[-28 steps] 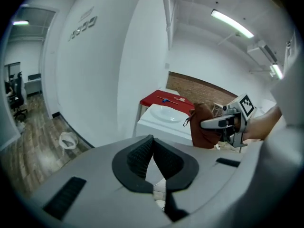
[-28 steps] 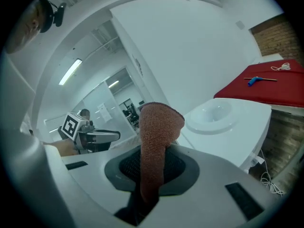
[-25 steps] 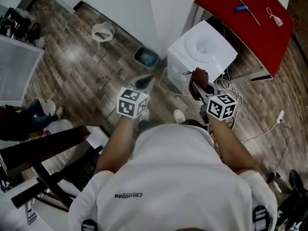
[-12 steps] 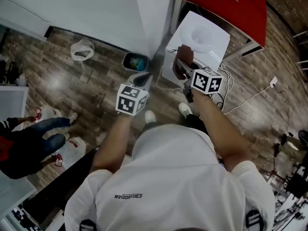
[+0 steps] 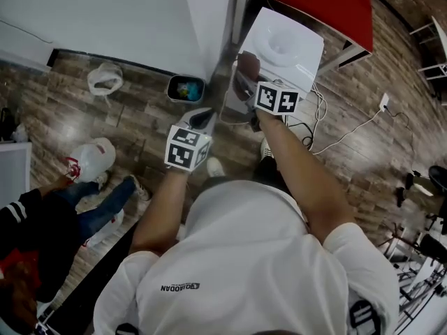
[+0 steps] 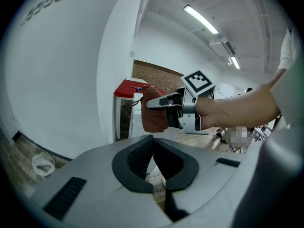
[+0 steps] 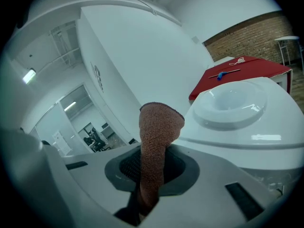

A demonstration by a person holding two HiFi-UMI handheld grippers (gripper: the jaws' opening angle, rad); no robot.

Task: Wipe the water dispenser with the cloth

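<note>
The white water dispenser (image 5: 288, 42) stands against the wall, its round top basin (image 7: 231, 102) empty. My right gripper (image 5: 246, 82) is shut on a reddish-brown cloth (image 5: 246, 64), held at the dispenser's upper left corner. In the right gripper view the cloth (image 7: 157, 132) sticks up from between the jaws, just left of the dispenser's top (image 7: 247, 132); whether it touches is unclear. My left gripper (image 5: 203, 120) hangs lower and to the left, over the floor, shut and holding nothing. The left gripper view shows the right gripper (image 6: 161, 109) with the cloth (image 6: 153, 117).
A red table (image 5: 314, 2) stands behind the dispenser, with small items on it. A small bin (image 5: 185, 88) and a white bag (image 5: 105, 79) sit by the white wall. Cables (image 5: 328, 132) trail on the wooden floor at right. A person (image 5: 49, 222) is at lower left.
The right gripper has carried the cloth up and forward from the dispenser's front to its upper left corner. The left gripper has stayed in about the same spot, shut.
</note>
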